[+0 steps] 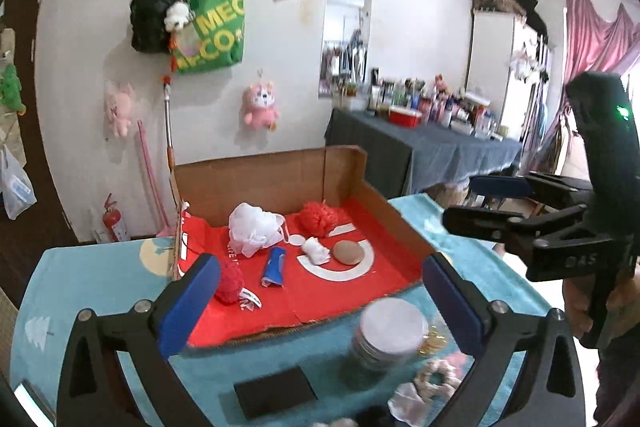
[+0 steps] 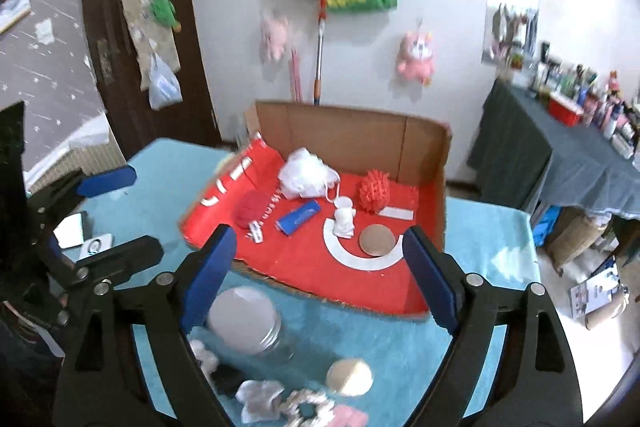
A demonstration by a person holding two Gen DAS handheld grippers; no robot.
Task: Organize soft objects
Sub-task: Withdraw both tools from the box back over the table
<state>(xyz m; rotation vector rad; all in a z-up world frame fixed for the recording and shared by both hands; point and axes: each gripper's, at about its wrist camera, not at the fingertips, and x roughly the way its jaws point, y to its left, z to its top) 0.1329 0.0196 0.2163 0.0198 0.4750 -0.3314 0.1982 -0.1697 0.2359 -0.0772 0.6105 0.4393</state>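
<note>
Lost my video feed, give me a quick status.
Left tool open, empty. Right tool open, empty. Soft items sorted in box: white pouf, red pouf. Scrunchies loose beside jar.

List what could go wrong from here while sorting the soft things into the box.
1. The glass jar stands between the open grippers and the cardboard box; a low reach might knock it over.
2. The scrunchies lie bunched together at the table's near edge; a grab may take several or push one off.
</note>
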